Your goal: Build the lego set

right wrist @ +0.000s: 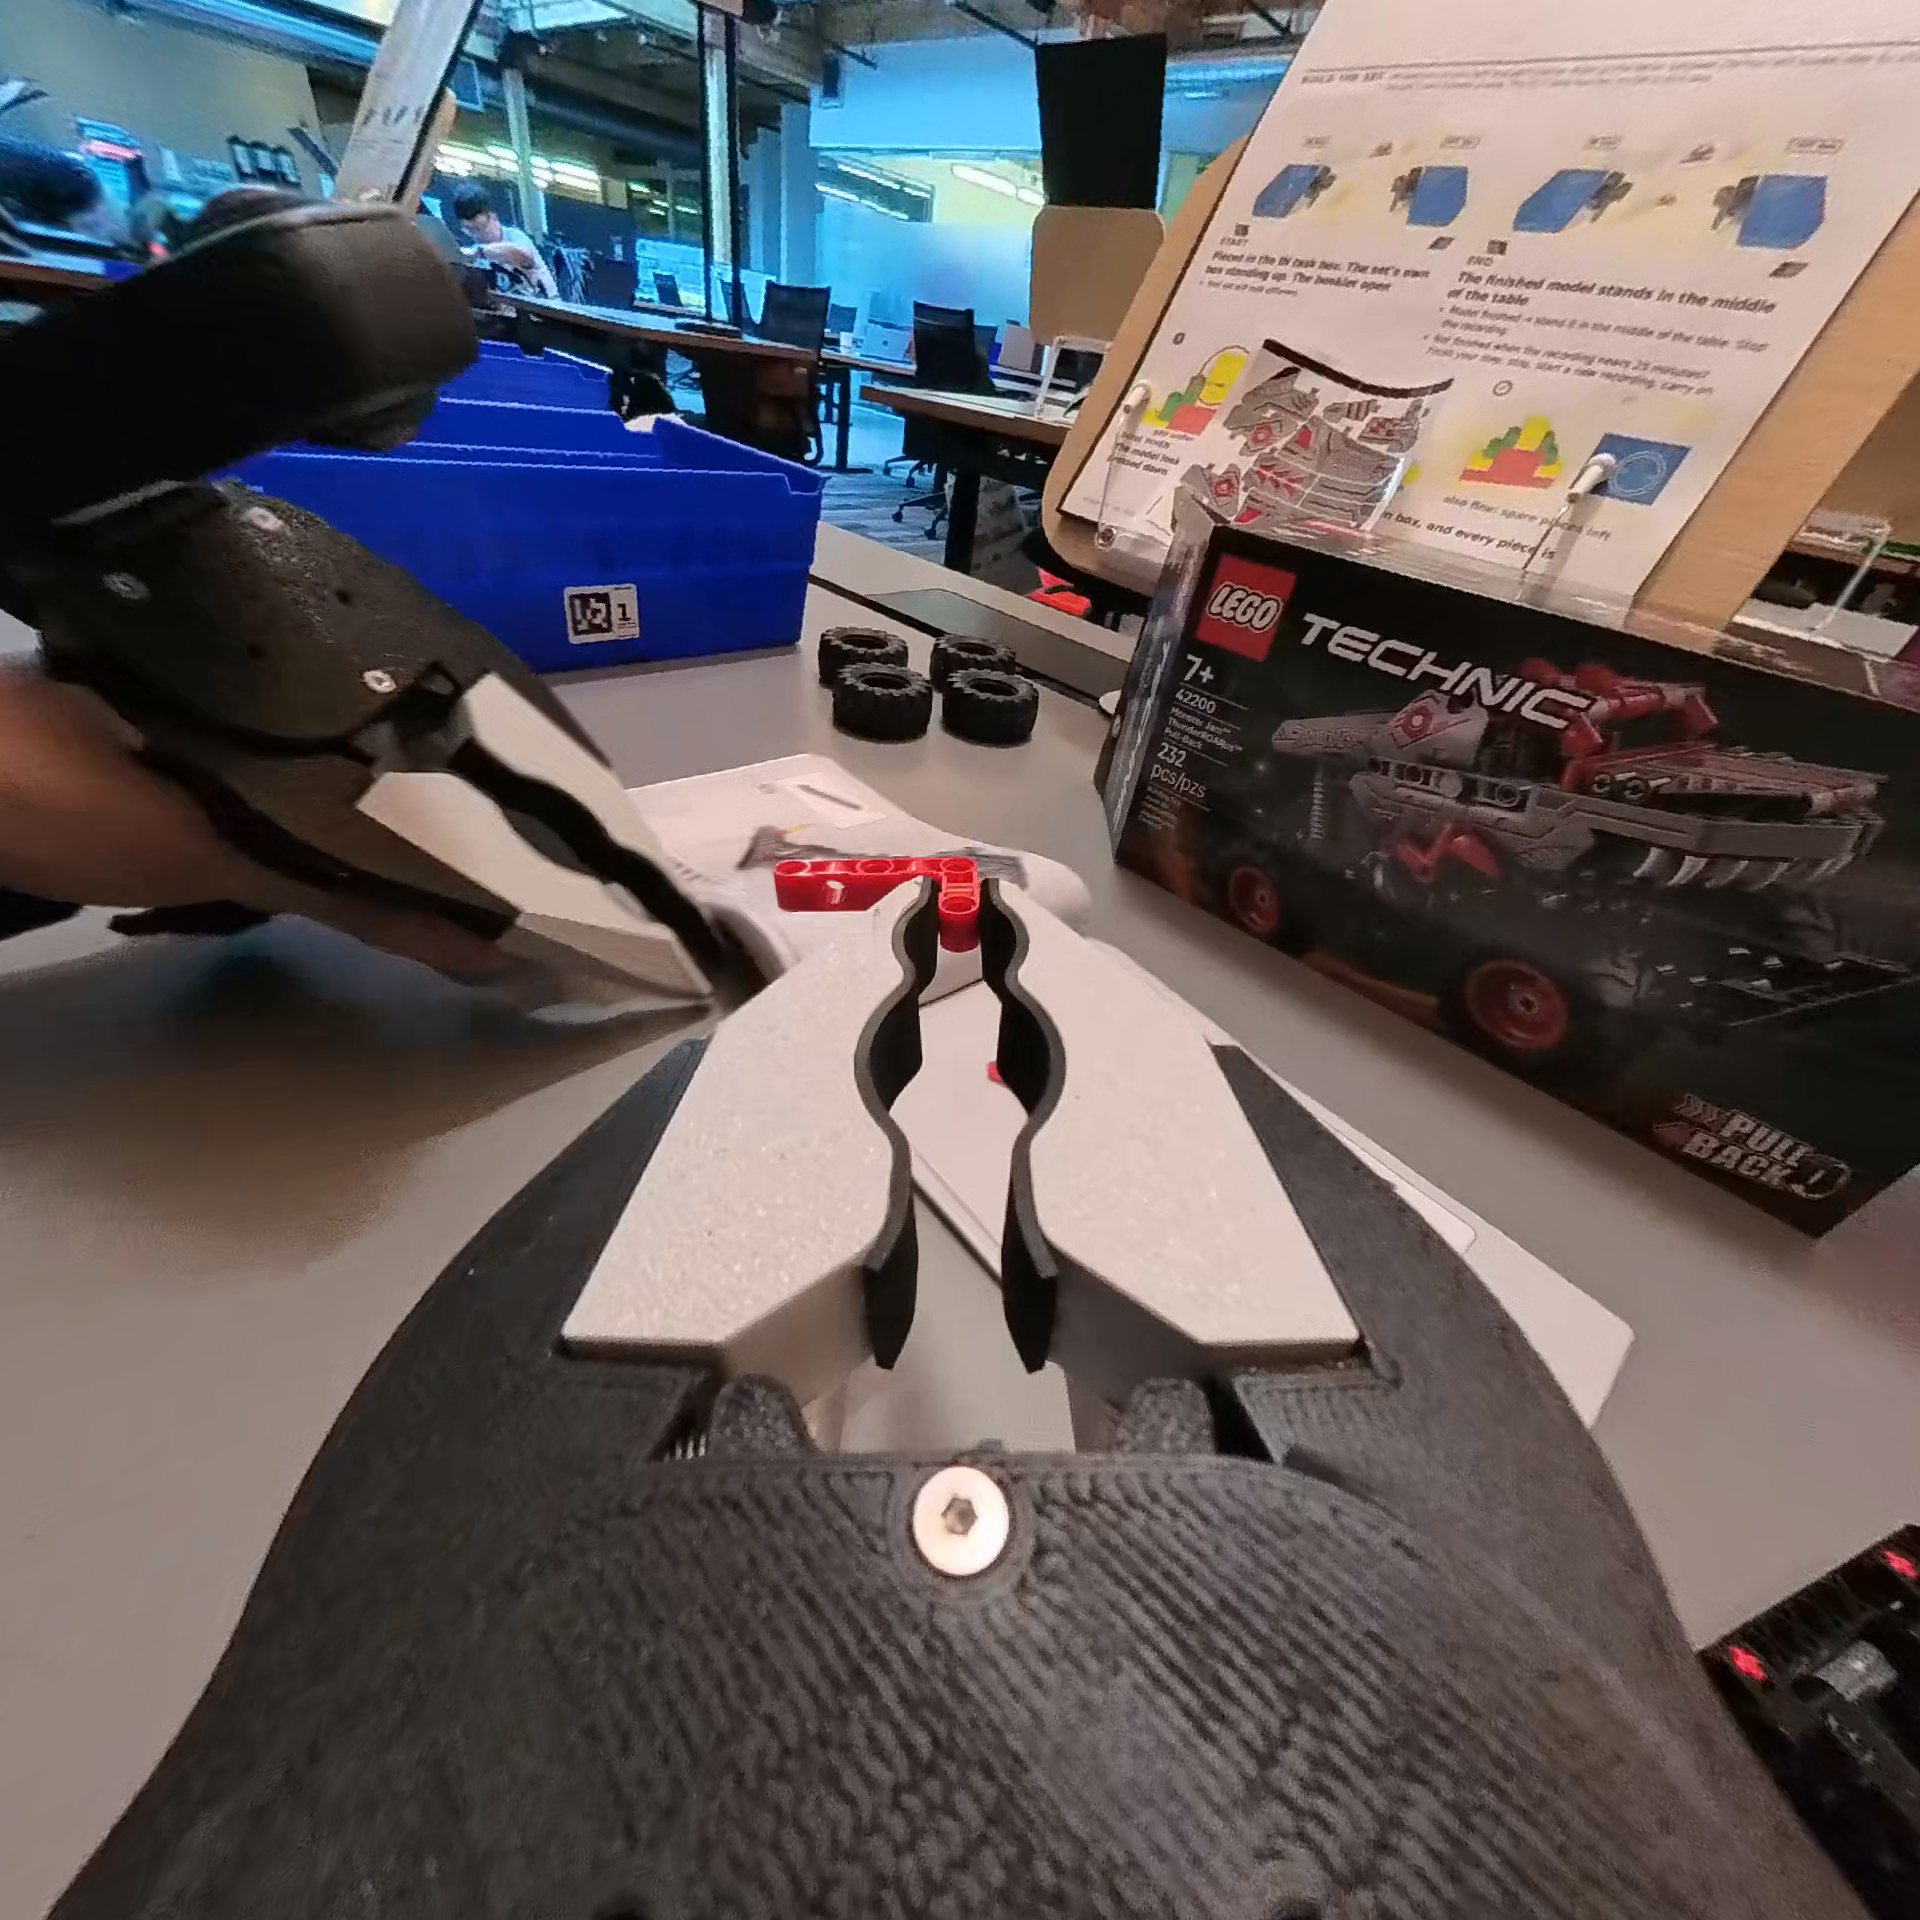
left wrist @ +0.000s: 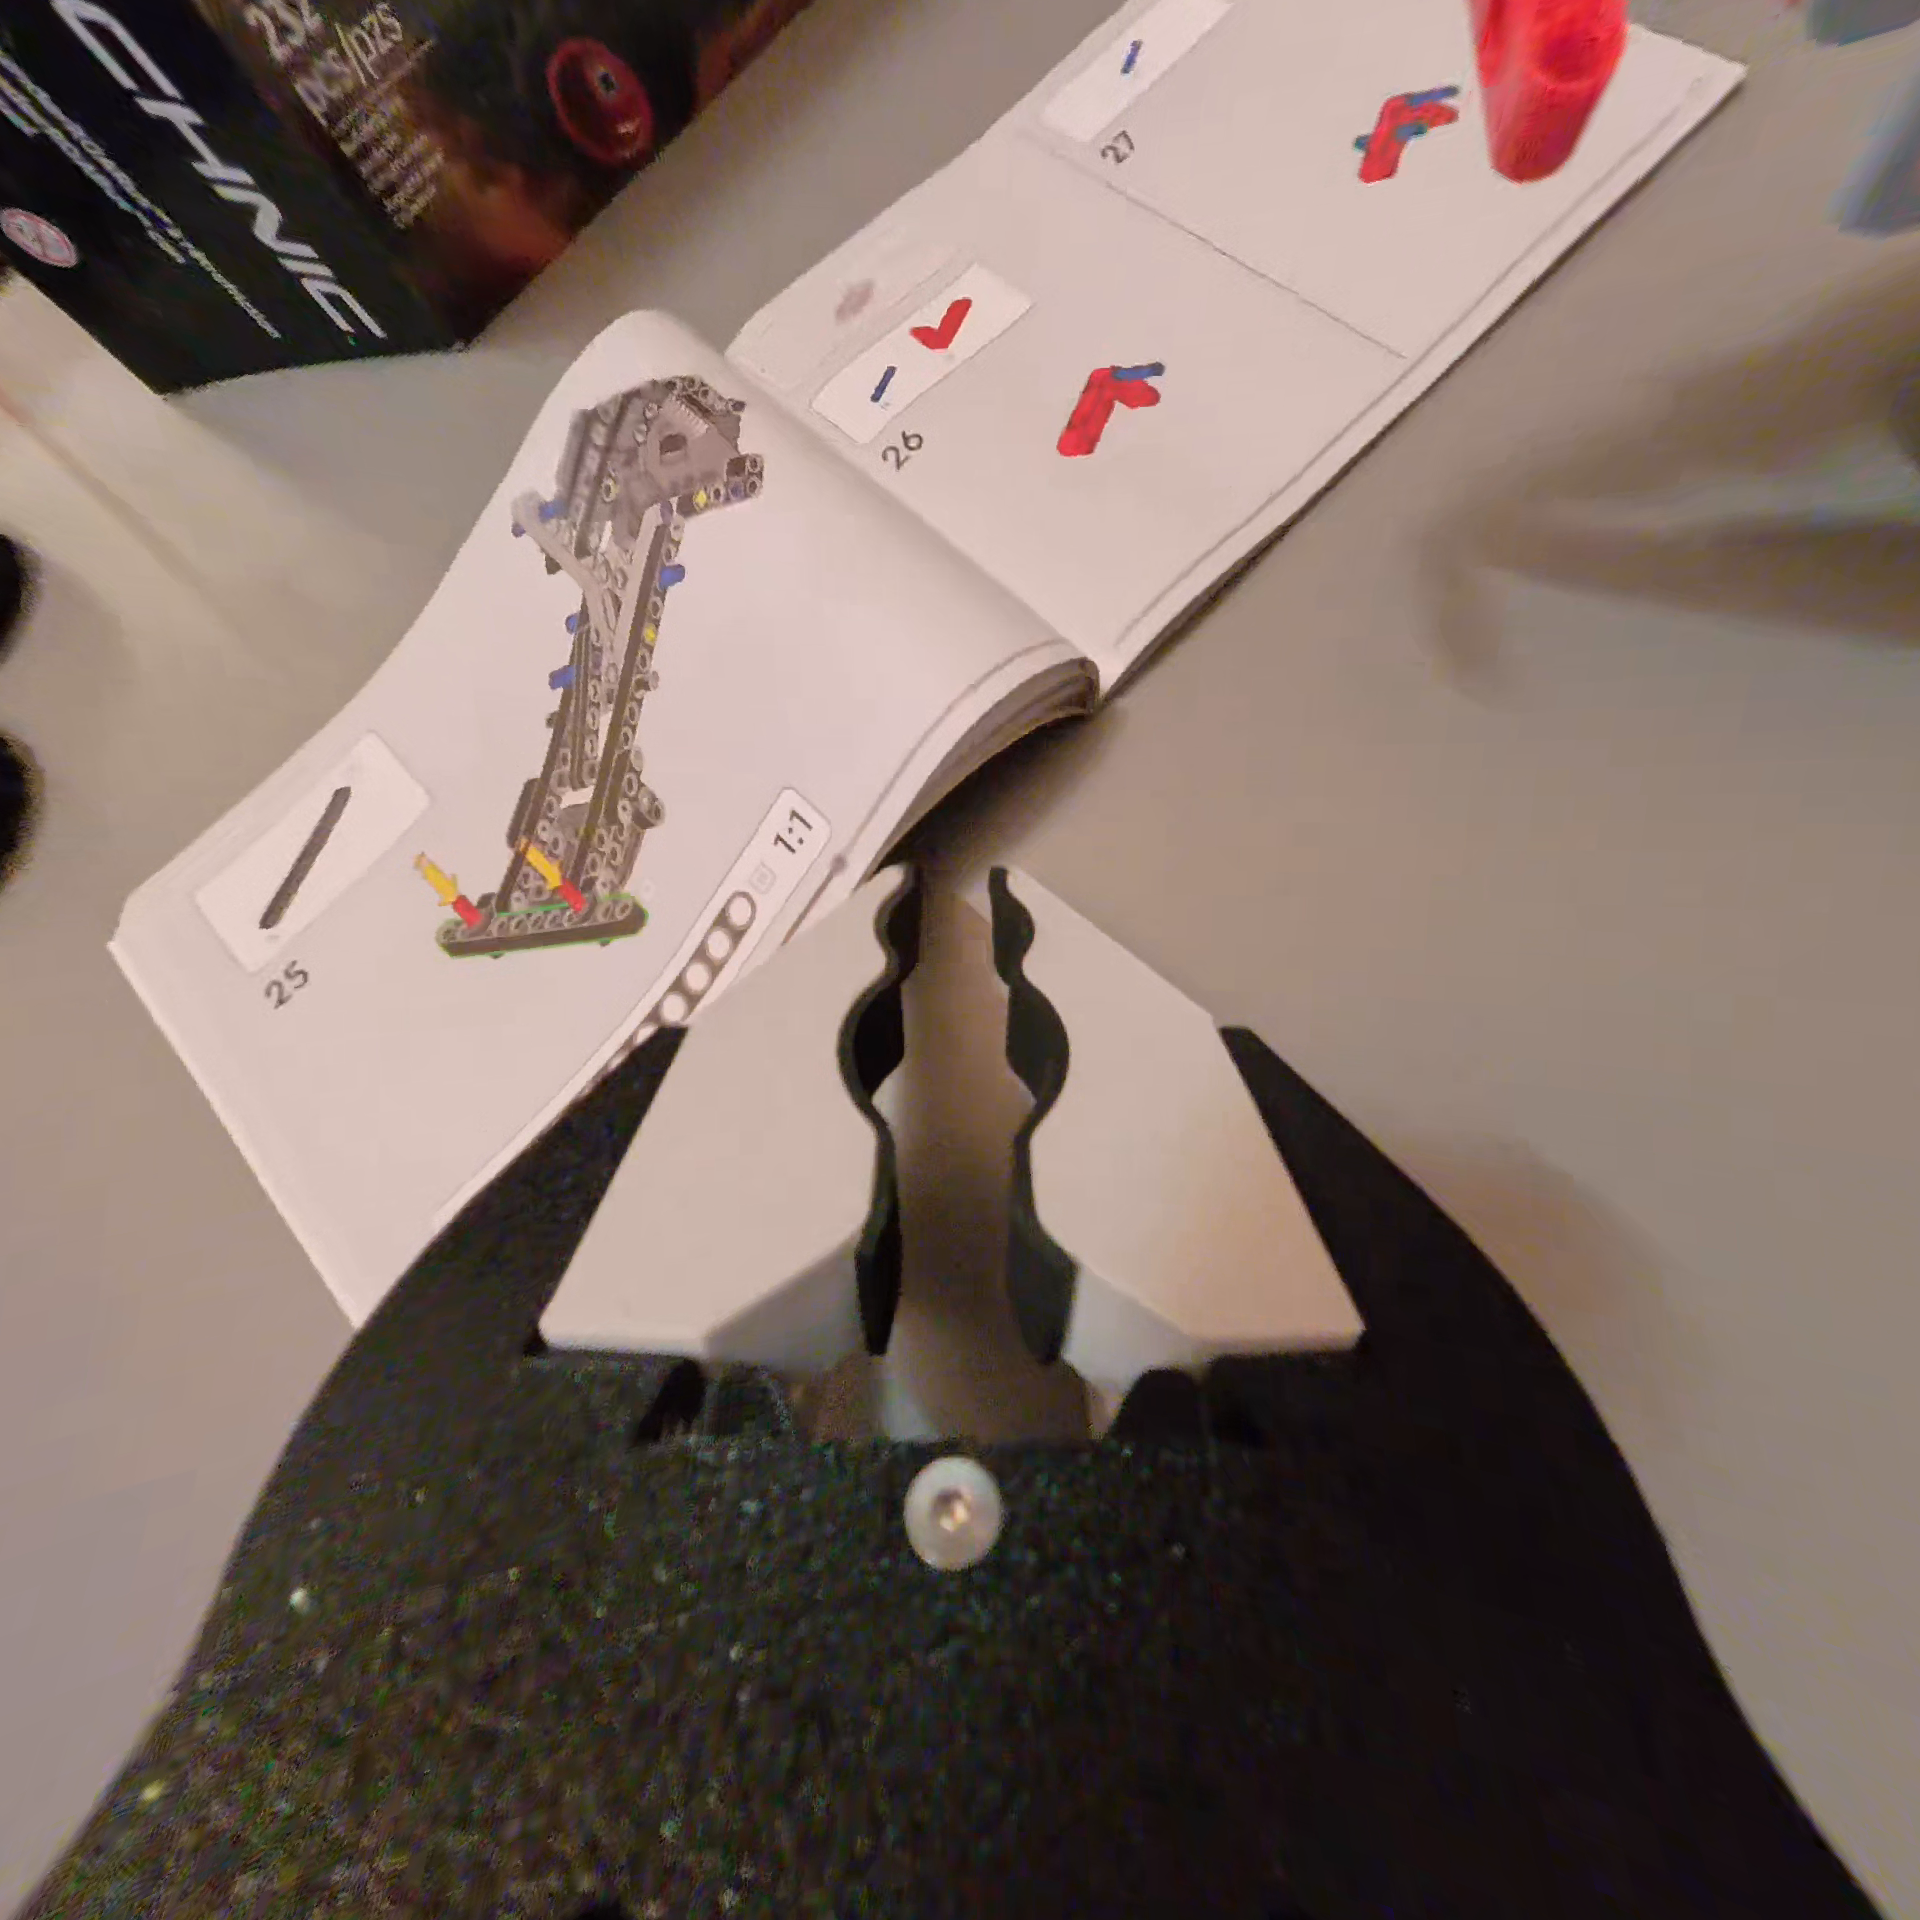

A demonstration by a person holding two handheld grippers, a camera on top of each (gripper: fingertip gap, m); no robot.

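My right gripper (right wrist: 956, 894) is shut on the short arm of a red L-shaped beam (right wrist: 873, 881) and holds it above the open instruction booklet (right wrist: 831, 816). The same beam shows blurred at the top right of the left wrist view (left wrist: 1548, 83), over the booklet's right page. My left gripper (left wrist: 951, 883) is empty, its jaws a narrow gap apart, with the tips at the near edge of the booklet (left wrist: 727, 644). It also shows in the right wrist view (right wrist: 717, 956), held by a hand, slanting down onto the booklet's left side.
The set's box (right wrist: 1507, 831) stands to the right, also in the left wrist view (left wrist: 260, 156). Several black tyres (right wrist: 925, 686) lie behind the booklet. A blue bin (right wrist: 571, 520) sits far left. An instruction board (right wrist: 1507, 260) leans behind the box. A black tray (right wrist: 1829, 1704) is near right.
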